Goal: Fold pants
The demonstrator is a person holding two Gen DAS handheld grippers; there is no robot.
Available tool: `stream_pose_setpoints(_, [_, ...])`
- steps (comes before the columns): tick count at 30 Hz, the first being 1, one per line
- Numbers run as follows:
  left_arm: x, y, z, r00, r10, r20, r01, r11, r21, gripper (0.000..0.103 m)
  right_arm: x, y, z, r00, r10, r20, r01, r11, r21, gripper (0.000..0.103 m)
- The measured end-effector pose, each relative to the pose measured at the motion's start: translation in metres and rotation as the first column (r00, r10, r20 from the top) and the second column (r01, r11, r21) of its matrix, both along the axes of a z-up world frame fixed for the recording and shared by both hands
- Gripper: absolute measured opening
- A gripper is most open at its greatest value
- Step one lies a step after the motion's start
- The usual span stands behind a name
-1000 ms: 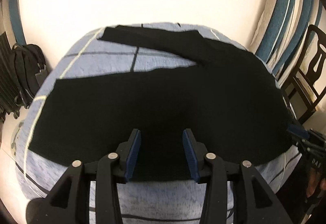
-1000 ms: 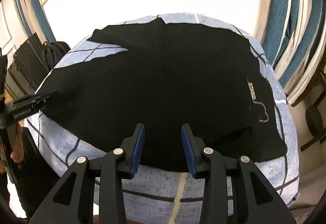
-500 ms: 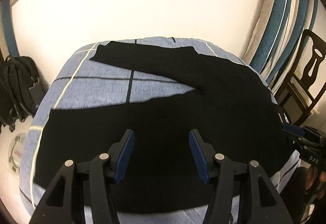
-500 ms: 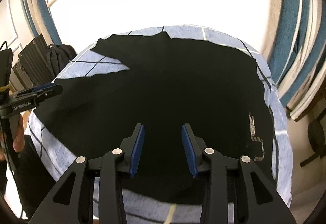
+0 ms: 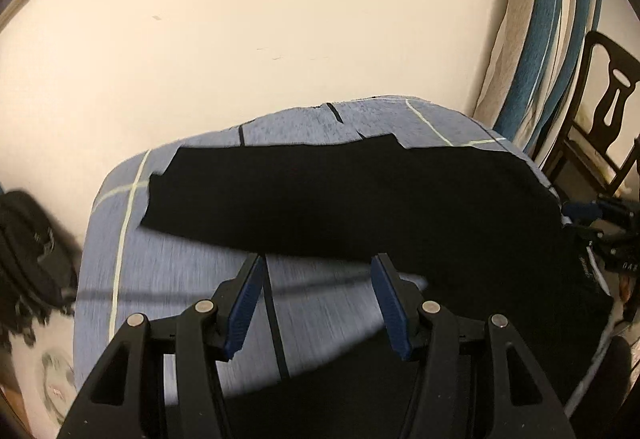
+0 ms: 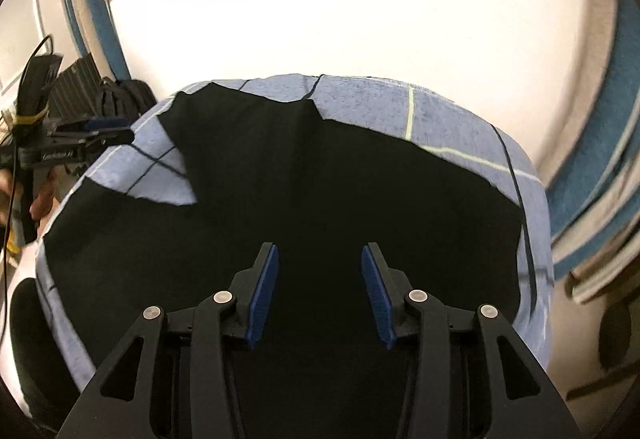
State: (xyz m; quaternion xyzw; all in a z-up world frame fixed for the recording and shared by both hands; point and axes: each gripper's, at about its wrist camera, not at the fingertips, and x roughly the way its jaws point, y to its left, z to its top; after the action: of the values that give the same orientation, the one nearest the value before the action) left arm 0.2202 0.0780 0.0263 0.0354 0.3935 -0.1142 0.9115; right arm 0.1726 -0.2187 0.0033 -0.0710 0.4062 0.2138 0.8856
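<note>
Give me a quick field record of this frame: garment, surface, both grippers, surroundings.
garment: black pants spread flat, legs forming a V, not yet folded
surface: blue-grey bedspread with light and dark grid lines
left gripper: jaws have just been opening, nothing between the pads, over bare bedspread at the near edge of a pant leg
right gripper: jaws have just been opening, nothing gripped, above the pants
surroundings: dark wooden chair, striped curtain, black bag, cream wall
</note>
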Motion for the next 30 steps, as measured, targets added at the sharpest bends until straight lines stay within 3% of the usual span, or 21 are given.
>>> stream_pose_setpoints(2, [0.025, -0.003, -0.003, 1.0, -0.025, -0.004, 0.025, 0.999, 0.024, 0.059, 0.025, 0.0, -0.004, 0.999, 0.032, -0.01, -0.032, 0.999, -0.004, 0.052])
stream_pose_setpoints(9, [0.115, -0.009, -0.023, 0.994, -0.108, -0.033, 0.11, 0.99, 0.091, 0.059, 0.115, -0.008, -0.021, 0.993, 0.108, -0.052, -0.11, 0.994, -0.028, 0.054])
stream_pose_setpoints(11, [0.139, -0.007, -0.031, 0.992, -0.113, -0.047, 0.117, 0.987, 0.106, 0.061, 0.136, -0.011, -0.027, 0.989, 0.129, -0.065, -0.132, 0.991, -0.039, 0.06])
stream_pose_setpoints(15, [0.179, -0.008, -0.046, 0.987, -0.141, -0.077, 0.151, 0.978, 0.145, 0.062, 0.168, -0.019, -0.039, 0.981, 0.164, -0.104, -0.169, 0.985, -0.041, 0.06])
stream_pose_setpoints(20, [0.211, -0.005, -0.067, 0.975, -0.171, -0.139, 0.196, 0.962, 0.19, 0.065, 0.192, -0.023, -0.058, 0.964, 0.212, -0.163, -0.223, 0.974, -0.052, 0.061])
stream_pose_setpoints(26, [0.217, -0.002, -0.08, 0.967, -0.212, -0.139, 0.235, 0.955, 0.183, 0.073, 0.198, -0.027, -0.065, 0.949, 0.253, -0.186, -0.258, 0.966, -0.003, 0.064])
stream_pose_setpoints(27, [0.214, -0.003, -0.083, 0.967, -0.214, -0.138, 0.238, 0.953, 0.189, 0.072, 0.198, -0.027, -0.065, 0.943, 0.267, -0.199, -0.271, 0.963, 0.007, 0.063])
stream_pose_setpoints(30, [0.205, -0.005, -0.086, 0.964, -0.232, -0.132, 0.254, 0.949, 0.188, 0.056, 0.19, -0.022, -0.065, 0.933, 0.302, -0.197, -0.31, 0.951, -0.011, 0.036])
